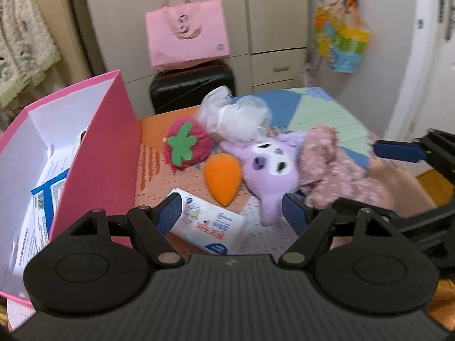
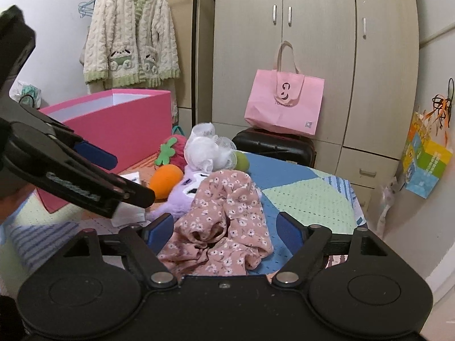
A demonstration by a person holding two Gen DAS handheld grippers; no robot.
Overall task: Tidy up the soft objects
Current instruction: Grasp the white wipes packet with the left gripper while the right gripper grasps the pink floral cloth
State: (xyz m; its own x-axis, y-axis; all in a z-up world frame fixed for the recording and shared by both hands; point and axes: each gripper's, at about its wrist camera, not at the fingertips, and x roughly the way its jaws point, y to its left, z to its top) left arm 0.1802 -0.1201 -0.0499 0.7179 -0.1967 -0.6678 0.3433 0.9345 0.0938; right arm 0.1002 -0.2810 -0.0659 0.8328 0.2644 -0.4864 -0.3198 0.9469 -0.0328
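A pile of soft things lies on the table: a red strawberry plush (image 1: pixel 187 145) (image 2: pixel 170 149), an orange carrot plush (image 1: pixel 223 174) (image 2: pixel 165 180), a purple plush (image 1: pixel 273 170) (image 2: pixel 182 196), a white mesh puff (image 1: pixel 236 116) (image 2: pixel 207 150) and a pink floral cloth (image 1: pixel 330 164) (image 2: pixel 224 221). A white tissue pack (image 1: pixel 207 224) lies near the pink box (image 1: pixel 96 153) (image 2: pixel 119 130). My left gripper (image 1: pixel 231 213) is open, with the tissue pack by its left finger. My right gripper (image 2: pixel 226 231) is open around the near end of the floral cloth.
The pink box stands open at the table's left, with papers inside. A black suitcase (image 1: pixel 193 85) (image 2: pixel 275 145) with a pink tote bag (image 1: pixel 187 34) (image 2: pixel 284 102) stands behind the table before wardrobe doors. A knit jacket (image 2: pixel 130 34) hangs at the back left.
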